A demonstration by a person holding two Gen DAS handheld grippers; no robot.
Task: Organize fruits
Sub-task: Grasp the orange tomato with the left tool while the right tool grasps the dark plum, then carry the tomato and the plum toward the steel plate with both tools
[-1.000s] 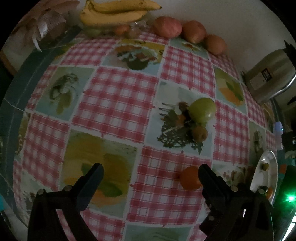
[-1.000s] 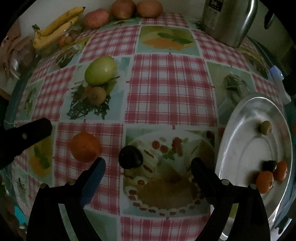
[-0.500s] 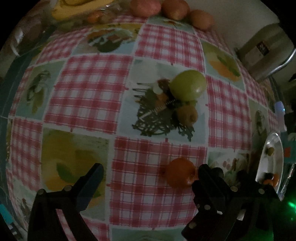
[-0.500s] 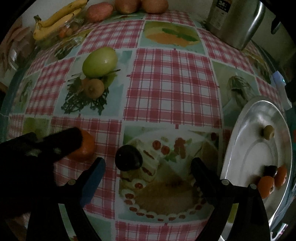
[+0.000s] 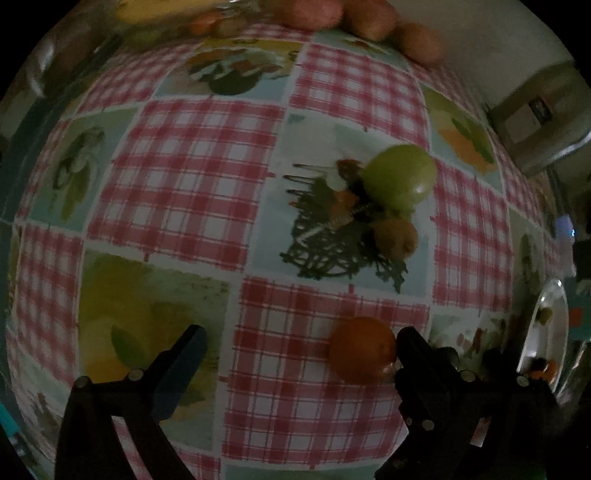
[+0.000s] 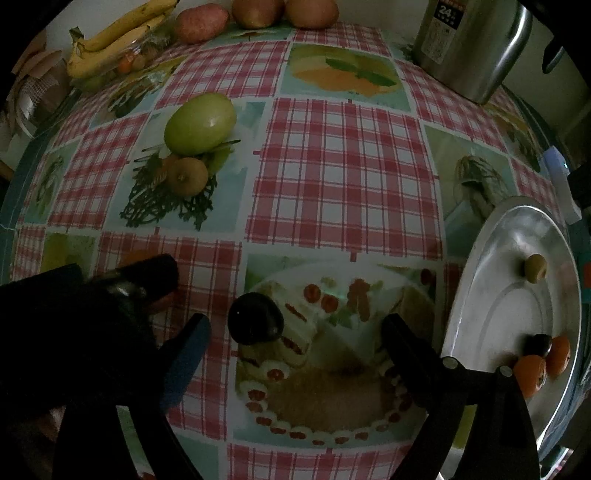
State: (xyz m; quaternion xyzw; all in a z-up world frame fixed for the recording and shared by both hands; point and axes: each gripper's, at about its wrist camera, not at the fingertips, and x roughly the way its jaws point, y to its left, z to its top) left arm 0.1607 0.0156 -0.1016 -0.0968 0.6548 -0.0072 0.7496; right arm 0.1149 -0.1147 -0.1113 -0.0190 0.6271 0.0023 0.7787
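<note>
An orange [image 5: 362,349] lies on the checked tablecloth, just inside my left gripper's right finger. My left gripper [image 5: 299,350] is open, low over the cloth. A dark plum [image 6: 255,318] lies between the fingers of my right gripper [image 6: 295,336], nearer the left one; that gripper is open. A green apple [image 6: 200,123] and a small brown fruit [image 6: 187,176] lie further back; both also show in the left wrist view, the apple [image 5: 399,176] above the brown fruit [image 5: 395,237]. A silver plate [image 6: 491,280] at the right holds two oranges [image 6: 543,363], a dark fruit and a green olive-like fruit [image 6: 535,267].
Bananas [image 6: 114,37] and several reddish-brown round fruits [image 6: 201,22] lie along the table's far edge by the wall. A steel kettle [image 6: 472,48] stands at the back right. The left gripper's body [image 6: 74,332] fills the lower left of the right wrist view.
My left gripper has moved forward and right, closing in on the orange, which now sits by its right finger. My right gripper has edged slightly towards the plum.
</note>
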